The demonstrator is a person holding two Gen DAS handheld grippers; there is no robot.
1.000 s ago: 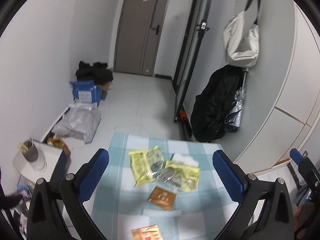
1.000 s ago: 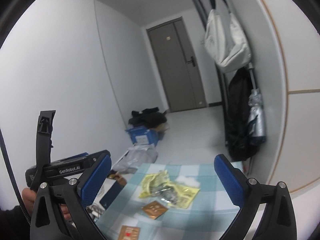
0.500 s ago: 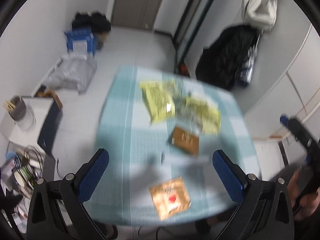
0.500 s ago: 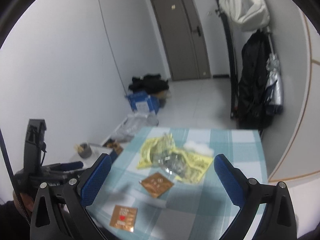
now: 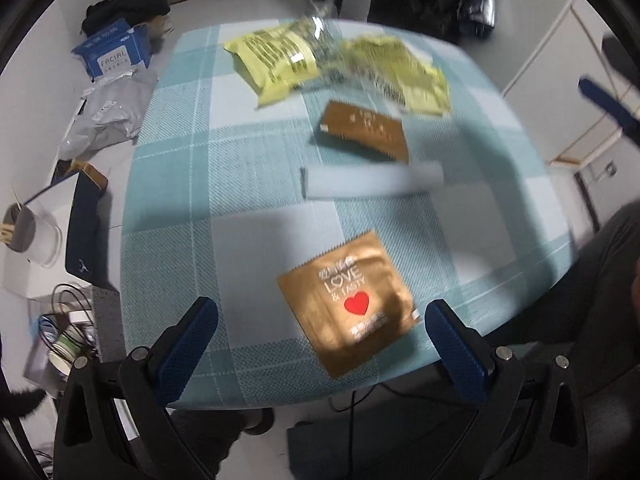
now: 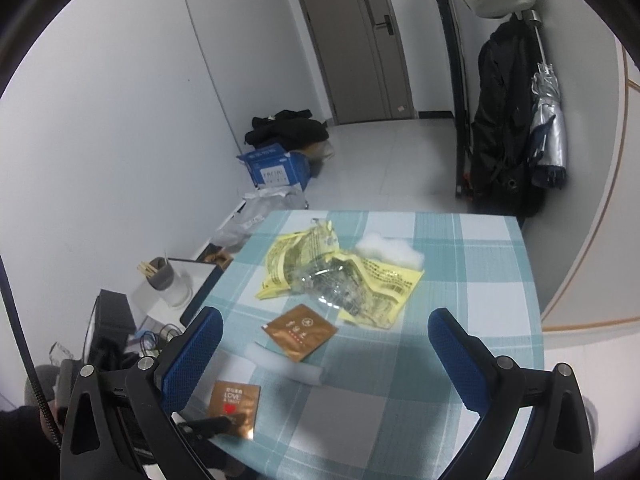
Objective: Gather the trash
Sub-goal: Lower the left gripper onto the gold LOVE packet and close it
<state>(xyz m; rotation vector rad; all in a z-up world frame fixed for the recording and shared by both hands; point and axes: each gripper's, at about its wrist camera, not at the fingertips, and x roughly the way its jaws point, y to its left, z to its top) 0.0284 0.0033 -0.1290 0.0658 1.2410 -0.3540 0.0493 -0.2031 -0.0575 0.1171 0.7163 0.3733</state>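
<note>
Left gripper point(image 5: 320, 336) hovers wide open, empty, over the heart-printed gold sachet point(image 5: 347, 302) at the checked tablecloth's point(image 5: 180, 184) near edge, tilted diagonally. Right gripper point(image 6: 325, 354) gapes wide, empty.

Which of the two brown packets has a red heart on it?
The near packet, between the left gripper's fingers; the far packet shows only pale print.

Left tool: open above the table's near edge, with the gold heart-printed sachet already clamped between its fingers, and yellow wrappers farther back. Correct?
Not quite. The left tool is open above the near edge of the table, but the gold heart-printed sachet lies flat on the cloth, ungripped, as the left wrist view shows. The yellow wrappers do lie farther back.
</note>
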